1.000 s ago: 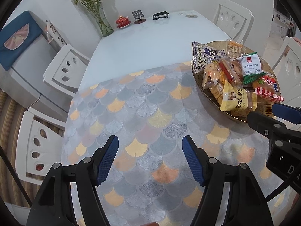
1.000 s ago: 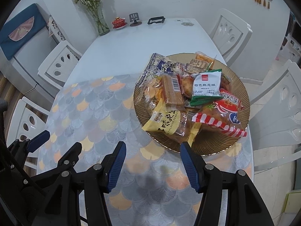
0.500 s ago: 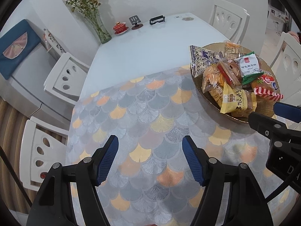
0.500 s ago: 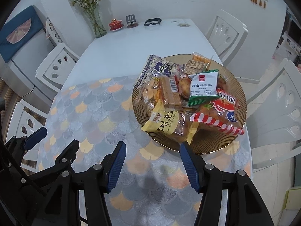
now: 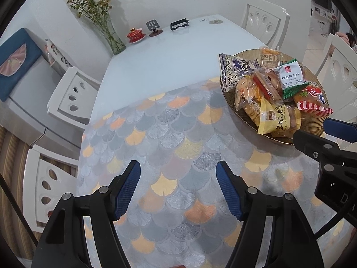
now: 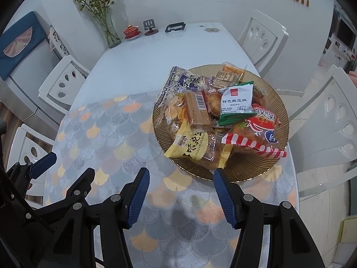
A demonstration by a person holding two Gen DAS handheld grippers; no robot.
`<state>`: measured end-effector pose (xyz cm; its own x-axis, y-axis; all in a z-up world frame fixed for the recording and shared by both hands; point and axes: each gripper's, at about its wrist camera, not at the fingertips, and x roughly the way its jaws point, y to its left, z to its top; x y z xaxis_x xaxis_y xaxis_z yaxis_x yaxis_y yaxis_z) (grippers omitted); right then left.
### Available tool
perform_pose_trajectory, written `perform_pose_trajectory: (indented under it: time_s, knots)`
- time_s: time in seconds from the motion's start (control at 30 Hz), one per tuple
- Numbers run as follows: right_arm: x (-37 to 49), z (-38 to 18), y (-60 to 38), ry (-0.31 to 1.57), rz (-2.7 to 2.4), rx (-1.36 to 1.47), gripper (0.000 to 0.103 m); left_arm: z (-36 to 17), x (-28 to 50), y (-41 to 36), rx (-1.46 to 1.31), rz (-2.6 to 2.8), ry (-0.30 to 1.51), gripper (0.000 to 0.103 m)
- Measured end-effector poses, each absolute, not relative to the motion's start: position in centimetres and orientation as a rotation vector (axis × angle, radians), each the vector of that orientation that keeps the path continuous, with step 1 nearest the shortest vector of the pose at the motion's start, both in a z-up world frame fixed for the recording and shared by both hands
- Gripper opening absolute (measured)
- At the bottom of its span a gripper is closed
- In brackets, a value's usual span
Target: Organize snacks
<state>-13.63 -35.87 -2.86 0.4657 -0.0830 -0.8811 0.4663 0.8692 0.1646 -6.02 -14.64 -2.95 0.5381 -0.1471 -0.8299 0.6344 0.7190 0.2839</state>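
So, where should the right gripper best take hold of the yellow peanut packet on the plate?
Probably the yellow peanut packet by its near flat corner, which overhangs the plate rim. Come from the near side with the right gripper, jaws open; that corner lies uncovered.

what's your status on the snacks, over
Left gripper open, empty. Right gripper open, empty, short of yellow peanut pack. Snacks piled on plate. Nothing in the way.
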Motion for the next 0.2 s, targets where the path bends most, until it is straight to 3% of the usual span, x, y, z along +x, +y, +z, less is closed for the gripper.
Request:
perform_pose_trajectory:
  time_s: [0.2]
  knots:
    - [-13.28,-2.90,-35.32,1.045,-0.350,0.407,0.057,-2.84,-5.54,-13.67,0.591,-0.485,0.863,0.068]
